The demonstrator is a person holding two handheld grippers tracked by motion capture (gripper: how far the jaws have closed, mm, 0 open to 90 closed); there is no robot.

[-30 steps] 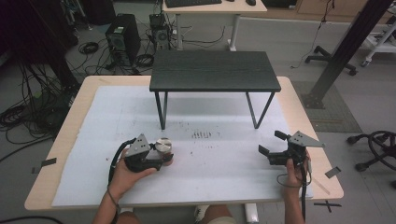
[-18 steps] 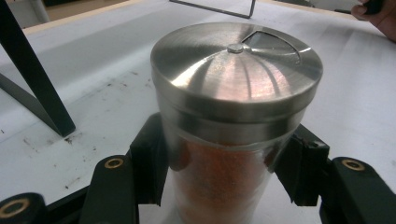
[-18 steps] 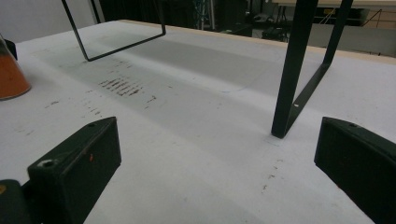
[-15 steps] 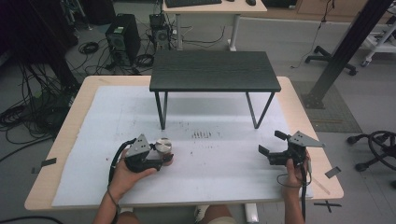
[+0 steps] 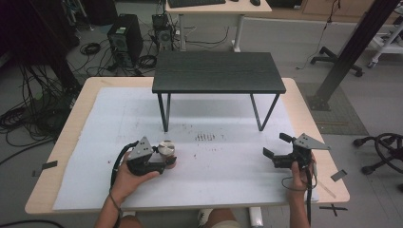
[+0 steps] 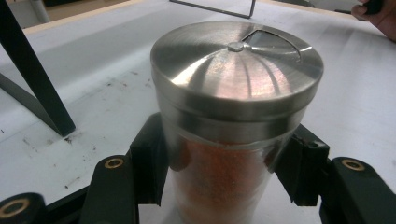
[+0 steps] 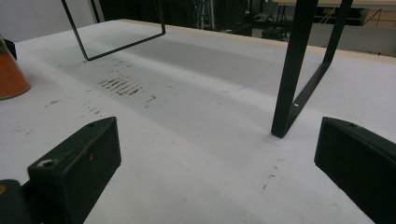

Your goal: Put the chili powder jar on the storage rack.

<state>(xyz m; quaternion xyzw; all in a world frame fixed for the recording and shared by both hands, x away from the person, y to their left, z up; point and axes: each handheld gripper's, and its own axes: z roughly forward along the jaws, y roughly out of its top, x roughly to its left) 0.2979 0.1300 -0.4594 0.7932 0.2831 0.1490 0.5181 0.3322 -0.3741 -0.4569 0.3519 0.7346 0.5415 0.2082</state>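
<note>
High view: my left gripper (image 5: 164, 164) sits at the near left of the white-covered table (image 5: 228, 190), and its jaws are clamped on a clear glass shaker jar with a brushed steel lid and orange powder inside (image 5: 167, 151). The jar stands upright on the white sheet, on the gripper's right-hand side, toward the table's middle.

Left gripper view: the shaker jar (image 6: 233, 116) is squarely between my two black jaws, one pad pressed against each side of the glass just below the lid. The lid carries a small centre rivet and a wedge-shaped pouring slot.

My right gripper (image 5: 275, 146) rests at the near right of the table, well apart from the jar, jaws spread wide with nothing between them.

Right gripper view: both jaws stand far apart over bare sheet; the jar's orange base (image 7: 11, 77) shows at the far left edge. One leg of the small black shelf stand with thin metal legs (image 5: 218, 71) is planted just ahead of the right jaw.
</note>
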